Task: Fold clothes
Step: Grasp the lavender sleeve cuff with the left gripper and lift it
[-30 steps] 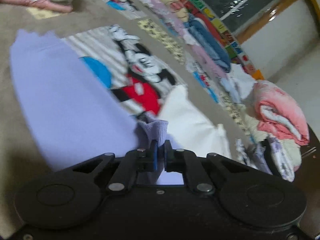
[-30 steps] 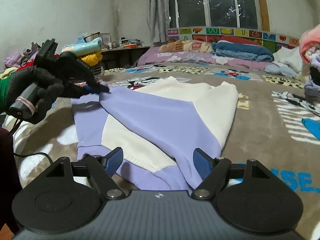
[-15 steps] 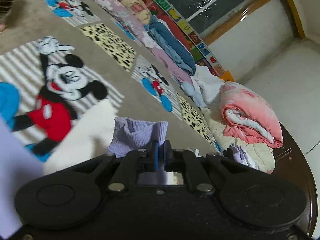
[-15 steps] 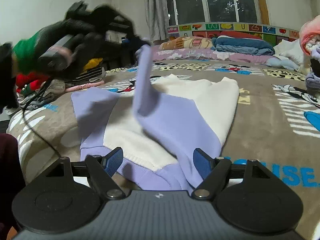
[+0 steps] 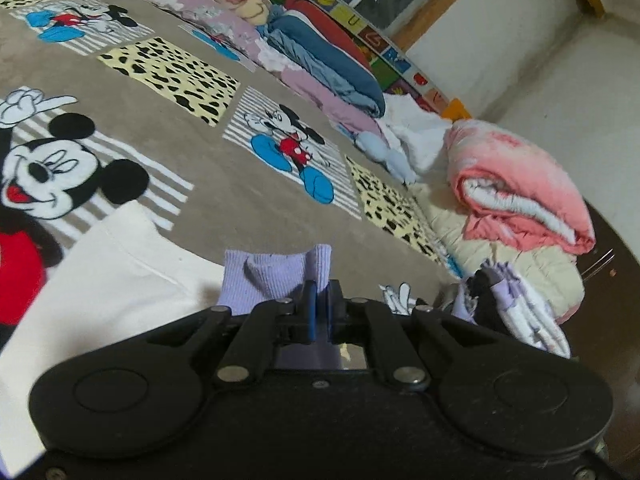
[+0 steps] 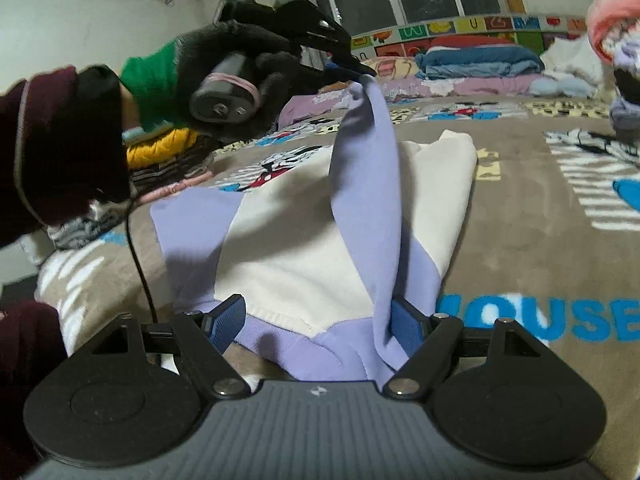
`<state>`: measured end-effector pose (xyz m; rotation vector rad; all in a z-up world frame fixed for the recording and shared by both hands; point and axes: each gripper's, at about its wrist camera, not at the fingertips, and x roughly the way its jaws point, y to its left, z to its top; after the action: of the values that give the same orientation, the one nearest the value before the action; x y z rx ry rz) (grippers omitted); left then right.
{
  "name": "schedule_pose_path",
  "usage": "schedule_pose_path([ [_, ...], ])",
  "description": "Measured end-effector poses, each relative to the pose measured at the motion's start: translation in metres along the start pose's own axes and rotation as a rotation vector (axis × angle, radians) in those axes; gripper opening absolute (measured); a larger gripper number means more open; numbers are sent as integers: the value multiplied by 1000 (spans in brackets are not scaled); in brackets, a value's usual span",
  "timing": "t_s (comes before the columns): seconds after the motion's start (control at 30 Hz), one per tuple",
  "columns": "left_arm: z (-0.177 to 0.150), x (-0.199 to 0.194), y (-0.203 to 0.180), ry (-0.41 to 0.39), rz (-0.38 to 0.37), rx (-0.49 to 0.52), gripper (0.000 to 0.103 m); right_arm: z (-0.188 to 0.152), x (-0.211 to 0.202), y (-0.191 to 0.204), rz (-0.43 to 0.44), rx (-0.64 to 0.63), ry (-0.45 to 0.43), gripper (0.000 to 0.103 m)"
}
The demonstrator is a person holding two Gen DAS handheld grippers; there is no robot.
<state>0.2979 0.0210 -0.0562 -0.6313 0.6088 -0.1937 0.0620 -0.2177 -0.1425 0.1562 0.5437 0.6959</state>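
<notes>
Sweatshirt (image 6: 320, 248), cream in the body with lilac sleeves and hem, lies flat on the cartoon-printed blanket (image 6: 520, 248) that covers the bed, its hem at the near edge. One lilac sleeve (image 6: 366, 184) rises from the near right of the garment up to the left gripper (image 6: 360, 73), whose jaws are clenched on the ribbed cuff (image 5: 276, 276); the cuff sticks out past the blue pads in the left wrist view. A black-gloved hand (image 6: 236, 76) holds that gripper above the far left of the garment, with a green cuff and a dark red sleeve (image 6: 60, 148) behind it. The right gripper (image 6: 316, 322) hangs low over the hem with its jaws standing wide and nothing pinched; the lifted sleeve passes just beside its right pad. Far right, a rolled pink blanket (image 5: 520, 192) sits on a pile of bedding. Folded blue quilts (image 6: 476, 62) lie along the far window wall.
</notes>
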Motion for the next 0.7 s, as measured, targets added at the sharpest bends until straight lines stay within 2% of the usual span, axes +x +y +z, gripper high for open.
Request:
schedule_pose_path([
  [0.37, -8, 37, -15, 40, 2, 37, 2, -1, -10, -20, 86, 188, -9, 78],
  [0.7, -13, 55, -23, 59, 7, 64, 2, -4, -26, -21, 97, 249, -12, 78],
])
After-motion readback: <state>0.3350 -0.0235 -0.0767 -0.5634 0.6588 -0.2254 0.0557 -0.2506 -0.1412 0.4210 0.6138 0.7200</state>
